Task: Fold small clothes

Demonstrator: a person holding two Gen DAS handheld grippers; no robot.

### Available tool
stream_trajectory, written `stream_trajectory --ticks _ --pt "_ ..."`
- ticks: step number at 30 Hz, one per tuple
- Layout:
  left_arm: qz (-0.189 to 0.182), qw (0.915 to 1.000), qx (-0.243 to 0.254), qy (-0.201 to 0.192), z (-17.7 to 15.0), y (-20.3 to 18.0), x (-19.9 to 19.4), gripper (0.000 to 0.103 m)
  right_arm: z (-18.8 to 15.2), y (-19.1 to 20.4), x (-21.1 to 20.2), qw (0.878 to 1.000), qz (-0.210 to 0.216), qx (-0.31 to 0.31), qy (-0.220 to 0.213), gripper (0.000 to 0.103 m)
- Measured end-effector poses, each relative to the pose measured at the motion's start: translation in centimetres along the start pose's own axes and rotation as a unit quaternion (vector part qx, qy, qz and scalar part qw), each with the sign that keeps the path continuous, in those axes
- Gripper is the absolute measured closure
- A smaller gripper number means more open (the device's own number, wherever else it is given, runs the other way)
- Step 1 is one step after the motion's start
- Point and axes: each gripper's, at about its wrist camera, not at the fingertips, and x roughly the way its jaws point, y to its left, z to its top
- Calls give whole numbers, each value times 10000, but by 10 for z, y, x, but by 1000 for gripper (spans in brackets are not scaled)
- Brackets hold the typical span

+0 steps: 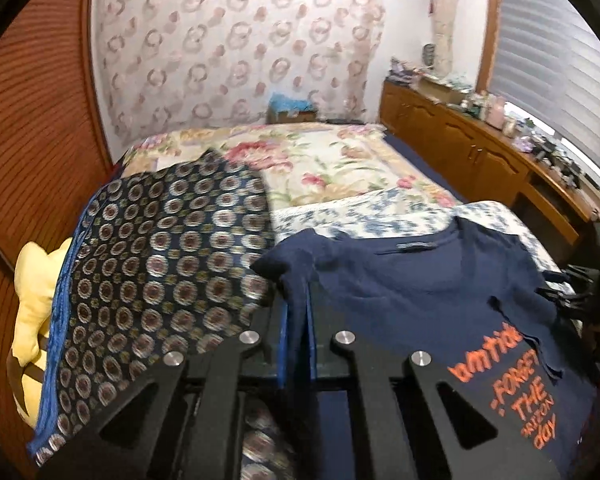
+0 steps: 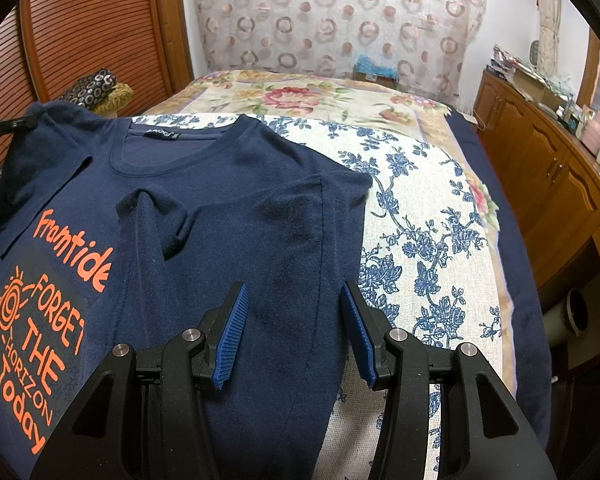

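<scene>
A navy T-shirt (image 2: pixel 236 208) with orange print lies on the blue-flowered cloth (image 2: pixel 416 216) on the bed, its right side folded in over the body. My right gripper (image 2: pixel 294 332) is open just above that folded part, touching nothing. In the left wrist view my left gripper (image 1: pixel 297 320) is shut on the shirt's left sleeve edge (image 1: pixel 296 280) and holds it lifted; the shirt (image 1: pixel 412 288) spreads to the right. The right gripper's black fingers (image 1: pixel 568 292) show at the far right edge there.
A dark patterned cloth (image 1: pixel 160 256) and a yellow cushion (image 1: pixel 32 300) lie at the bed's left. A floral bedspread (image 2: pixel 300 96) covers the far bed. A wooden cabinet (image 2: pixel 548 176) with clutter runs along the right, and a slatted wooden door (image 2: pixel 92 28) stands left.
</scene>
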Motion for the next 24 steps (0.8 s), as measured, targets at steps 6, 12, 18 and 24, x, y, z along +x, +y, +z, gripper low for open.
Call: stream_trajectory --ticks 6,12,18,24 --pt "-214 9987 220 -397 -20 -27 -36 98 0 0 0 10000 -2 0 0 55" --pt "-298 9973 279 -616 -39 -39 -59 98 0 0 0 10000 18 14 2 54" --pt "-341 9966 237 -706 -49 -38 -71 98 7 -5 1 10000 20 -5 57 54" --pt "-321 9968 95 -731 -54 -32 -74 98 32 -19 17 9994 -134 203 242 54"
